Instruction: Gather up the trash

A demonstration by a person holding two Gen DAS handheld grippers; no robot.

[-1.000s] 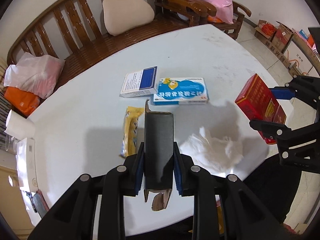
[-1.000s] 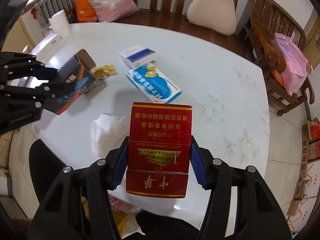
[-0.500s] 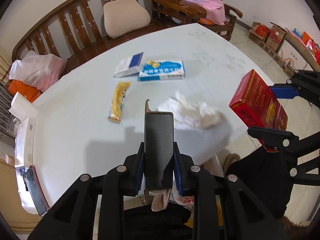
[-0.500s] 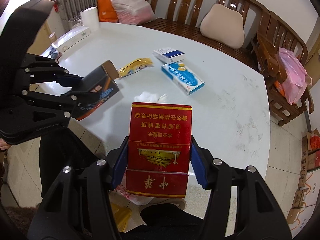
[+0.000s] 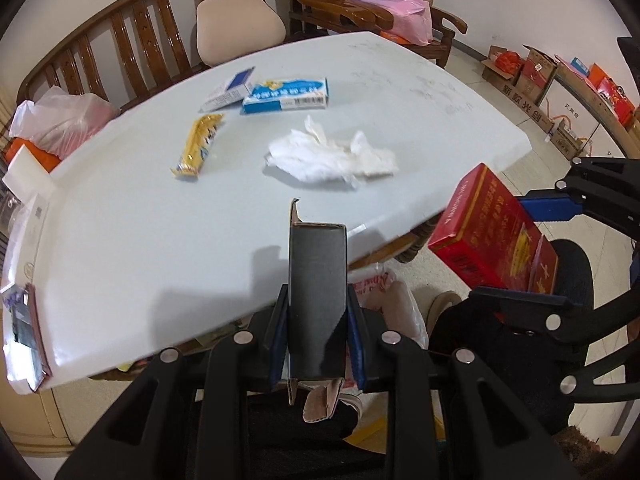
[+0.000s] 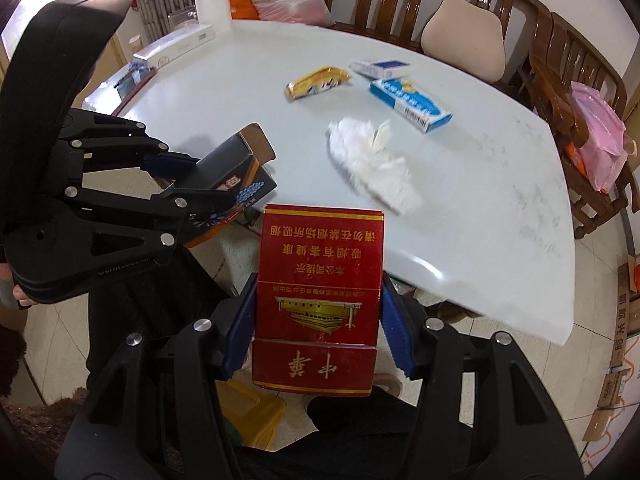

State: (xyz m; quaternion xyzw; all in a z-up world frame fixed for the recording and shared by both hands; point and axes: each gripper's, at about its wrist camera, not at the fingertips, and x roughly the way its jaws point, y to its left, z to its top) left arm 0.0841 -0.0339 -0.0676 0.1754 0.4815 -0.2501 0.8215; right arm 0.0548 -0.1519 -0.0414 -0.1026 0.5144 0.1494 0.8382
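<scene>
My left gripper is shut on a dark grey carton with an open flap, held off the near edge of the white table. It also shows in the right wrist view. My right gripper is shut on a red cigarette carton, which also shows in the left wrist view, held beyond the table edge. On the table lie a crumpled white tissue, a yellow snack wrapper, a blue-and-white box and a small white-and-blue pack.
A white plastic bag and a yellow bin sit on the floor below the grippers. A wooden bench with a beige cushion stands behind the table. Cardboard boxes line the right wall.
Both grippers have pulled back from the table and past its near edge, each still holding its carton. The table items now look farther away.
</scene>
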